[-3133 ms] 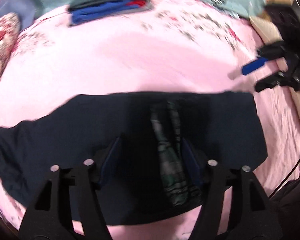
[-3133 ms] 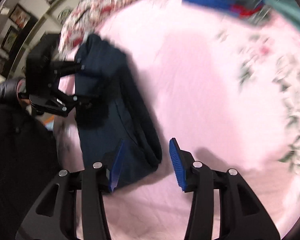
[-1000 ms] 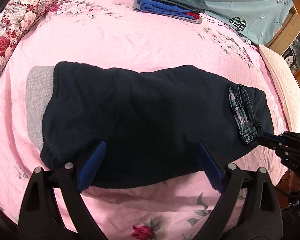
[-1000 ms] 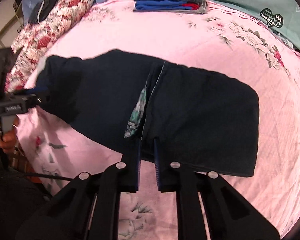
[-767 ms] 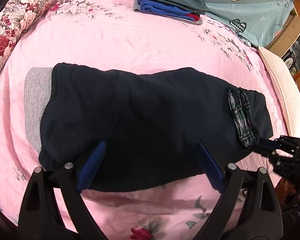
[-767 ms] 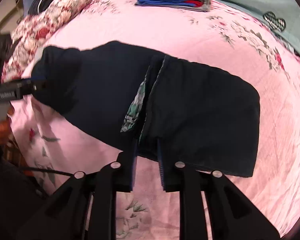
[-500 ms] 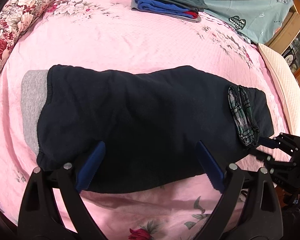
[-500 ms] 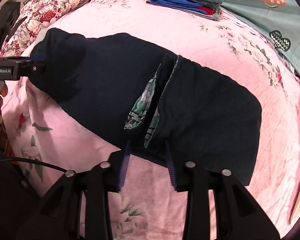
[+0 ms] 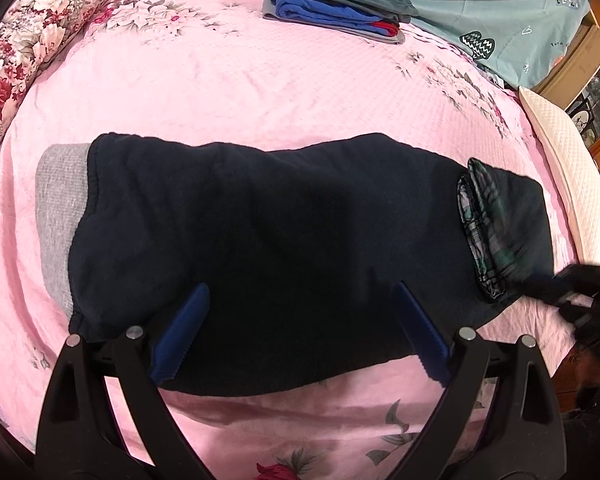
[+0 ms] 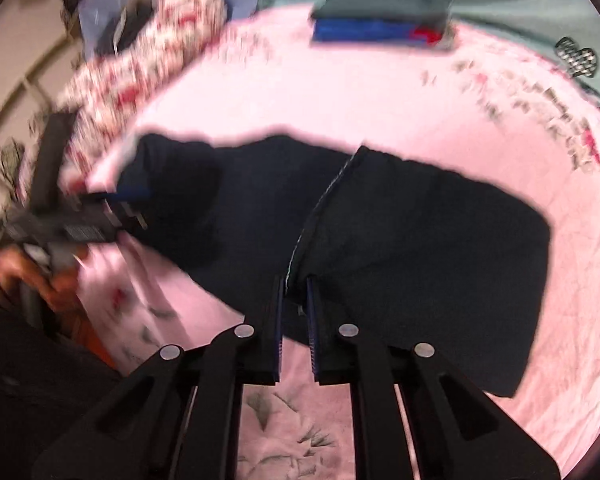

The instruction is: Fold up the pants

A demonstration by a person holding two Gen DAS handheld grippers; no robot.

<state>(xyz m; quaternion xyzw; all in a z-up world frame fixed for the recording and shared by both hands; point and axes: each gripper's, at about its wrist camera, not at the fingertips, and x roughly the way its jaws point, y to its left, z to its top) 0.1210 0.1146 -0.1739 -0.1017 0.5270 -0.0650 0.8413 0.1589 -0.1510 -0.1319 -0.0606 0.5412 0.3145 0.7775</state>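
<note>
Right wrist view, heavily motion-blurred: right gripper (image 10: 294,316) now has its blue pads drawn nearly together over the near hem of the pants (image 10: 380,240), at the seam where the plaid lining showed. Half a second ago those pads stood apart with cloth loose between them, so the change is a re-closing on the fabric edge. Blur suggests the tool is moving as it pinches.

Left wrist view, sharp: left gripper (image 9: 296,332) spread wide, holding nothing, hovering over the near long edge of the pants (image 9: 280,240); essentially unchanged over the last second. The right gripper (image 9: 556,284) appears at the far right, smeared, at the plaid-lined waistband (image 9: 480,232).

Position of garment: lying flat across the pink bedspread (image 9: 280,80), already doubled lengthwise leg on leg, grey cuff (image 9: 60,216) at the left end, waistband at the right end. A stack of folded clothes (image 9: 340,12) sits well apart at the far side of the bed.

Judgement: the lengthwise fold is done; the crosswise fold is not yet made. The fresh pinch at the waistband end reads as the start of carrying that end over toward the cuffs. Left tool probably needs to take a matching grip, or the lifted edge may sag and skew.
</note>
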